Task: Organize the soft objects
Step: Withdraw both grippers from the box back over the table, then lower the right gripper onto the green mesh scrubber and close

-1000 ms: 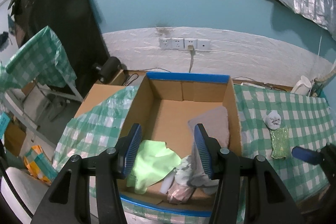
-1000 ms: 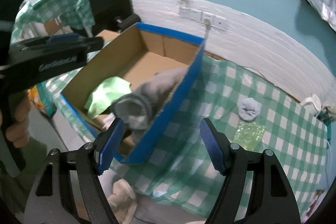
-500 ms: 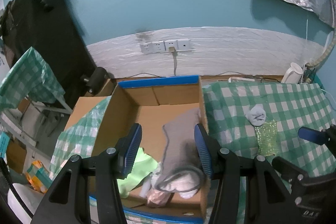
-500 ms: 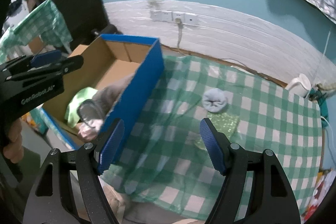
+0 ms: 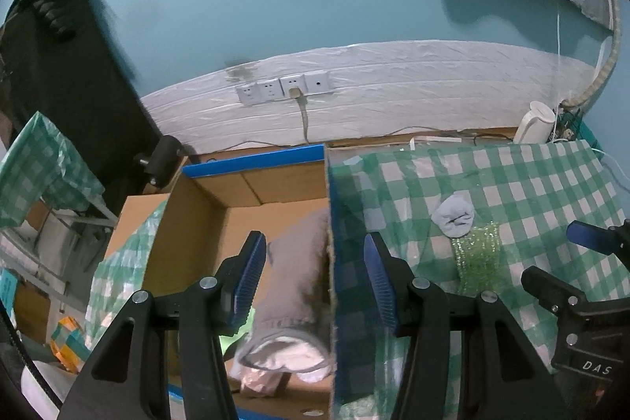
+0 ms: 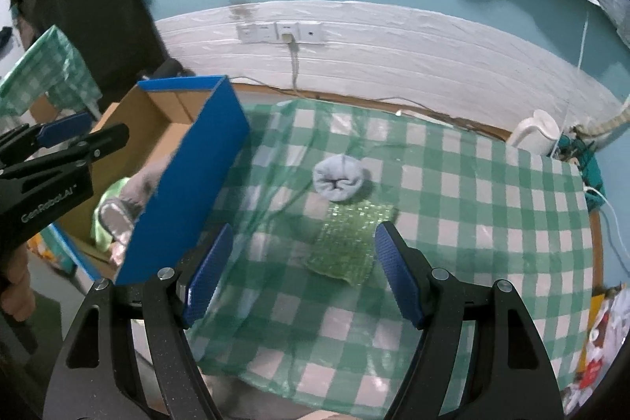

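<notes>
The left gripper (image 5: 313, 274) hangs with its blue pads apart and nothing between them, straddling the right wall of the cardboard box (image 5: 330, 223). Ahead of its left pad a grey sock-like cloth (image 5: 293, 286) slumps against that wall inside the box; a pale green cloth (image 6: 105, 201) and something pinkish under it are mostly hidden.

The right gripper (image 6: 301, 272) also stands apart and empty, over the tabletop (image 6: 492, 223), whose green-and-white checked plastic cover lies wrinkled and glossy. Just ahead, between the pads, lies a flat, bumpy green sponge-like pad (image 6: 346, 243). Touching its far edge sits a rolled pale blue sock (image 6: 340, 178), a soft ball. To the right the cover is bare out to its edge. The box's blue outer wall stands close on the left.
</notes>
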`<state>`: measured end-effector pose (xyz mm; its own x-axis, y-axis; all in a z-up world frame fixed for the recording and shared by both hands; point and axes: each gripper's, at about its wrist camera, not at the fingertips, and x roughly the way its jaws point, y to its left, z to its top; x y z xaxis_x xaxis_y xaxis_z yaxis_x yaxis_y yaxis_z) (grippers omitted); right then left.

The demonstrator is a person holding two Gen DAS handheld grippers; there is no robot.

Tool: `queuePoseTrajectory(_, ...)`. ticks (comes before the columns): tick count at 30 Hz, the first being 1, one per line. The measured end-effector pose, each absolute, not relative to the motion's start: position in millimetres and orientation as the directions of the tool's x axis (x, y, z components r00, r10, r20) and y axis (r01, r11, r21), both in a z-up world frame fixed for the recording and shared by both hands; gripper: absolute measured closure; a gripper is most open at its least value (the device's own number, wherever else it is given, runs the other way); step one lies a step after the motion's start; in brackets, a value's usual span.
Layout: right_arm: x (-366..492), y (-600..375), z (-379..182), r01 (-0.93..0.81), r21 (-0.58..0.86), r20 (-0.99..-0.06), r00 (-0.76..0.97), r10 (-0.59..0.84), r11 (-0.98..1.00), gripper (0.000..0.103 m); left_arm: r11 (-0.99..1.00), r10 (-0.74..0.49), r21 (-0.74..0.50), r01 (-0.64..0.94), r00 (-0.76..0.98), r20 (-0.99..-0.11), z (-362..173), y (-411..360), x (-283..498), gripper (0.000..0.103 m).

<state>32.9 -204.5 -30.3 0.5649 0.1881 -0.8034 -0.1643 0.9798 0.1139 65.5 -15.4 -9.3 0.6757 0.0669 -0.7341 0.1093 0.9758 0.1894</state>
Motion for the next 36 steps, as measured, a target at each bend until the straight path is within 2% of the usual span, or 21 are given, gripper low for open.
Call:
queuePoseTrajectory(10,58,-231,-75,-0.072,0.096,-0.849,0.515,0.119,0.993,0.029,0.972,0.055,0.192,0.138,0.660,-0.750,-30,-47,84,0.050)
queuePoseTrajectory(25,96,-235,-151,0.000,0.133,-0.902,0.414,0.121,0.991,0.029,0.963,0.078,0.221,0.154,0.626,-0.776,-68,-74,117,0.050)
queuePoseTrajectory(36,108,-230,-174,0.011,0.134,-0.914,0.388,0.120,0.991,0.029,0.958,0.081,0.229,0.171,0.607,-0.791,-84,-89,131,0.050)
